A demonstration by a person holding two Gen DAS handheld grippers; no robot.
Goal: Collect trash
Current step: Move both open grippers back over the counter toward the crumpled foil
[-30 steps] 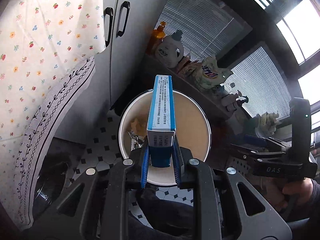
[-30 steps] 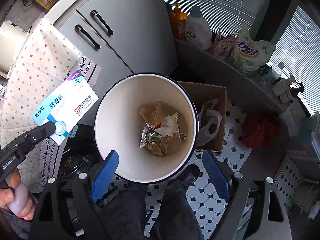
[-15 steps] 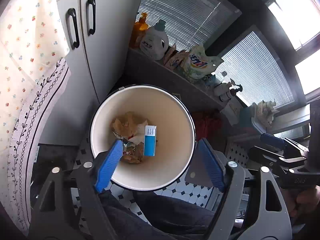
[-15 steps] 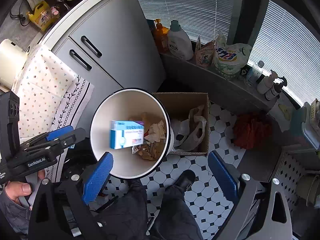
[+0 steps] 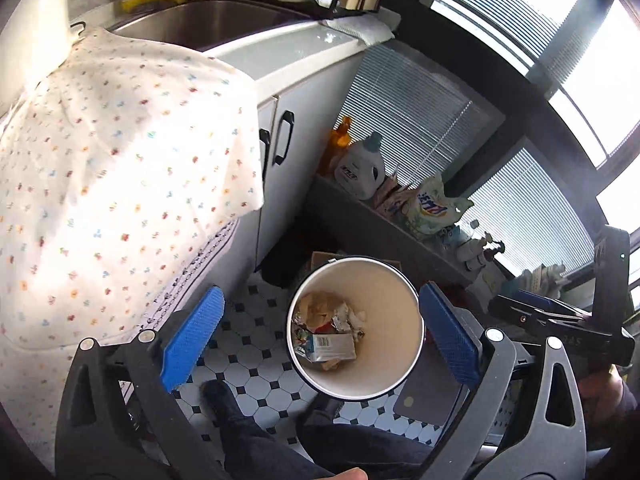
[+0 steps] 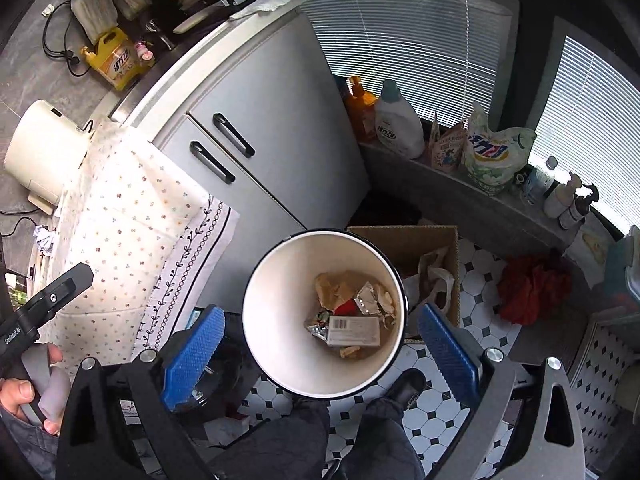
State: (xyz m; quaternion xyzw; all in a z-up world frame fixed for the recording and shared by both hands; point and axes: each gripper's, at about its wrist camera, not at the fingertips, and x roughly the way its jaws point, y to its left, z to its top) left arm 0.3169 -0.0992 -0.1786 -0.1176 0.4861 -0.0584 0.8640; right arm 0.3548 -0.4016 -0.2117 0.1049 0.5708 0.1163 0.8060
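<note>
Trash lands in the bin, both tools empty

Floral tablecloth (image 5: 120, 160) drapes at nine o'clock in the left wrist view, and beside it the left gripper (image 5: 320, 296) has its blue pads opening wide, nothing between them, framing the white bin (image 5: 392, 292) on the tiled floor below; the flat carton (image 5: 334, 346) lies label-up on crumpled wrappers at the bin's bottom, toward six o'clock. Over to the right wrist view: the right gripper (image 6: 322, 314) is spread just as wide and bare, looking down into the same bin, carton (image 6: 354, 331) at five o'clock inside it. A cardboard box (image 6: 416, 248) touches the bin at two o'clock, a red cloth (image 6: 532, 284) farther out at three
</note>
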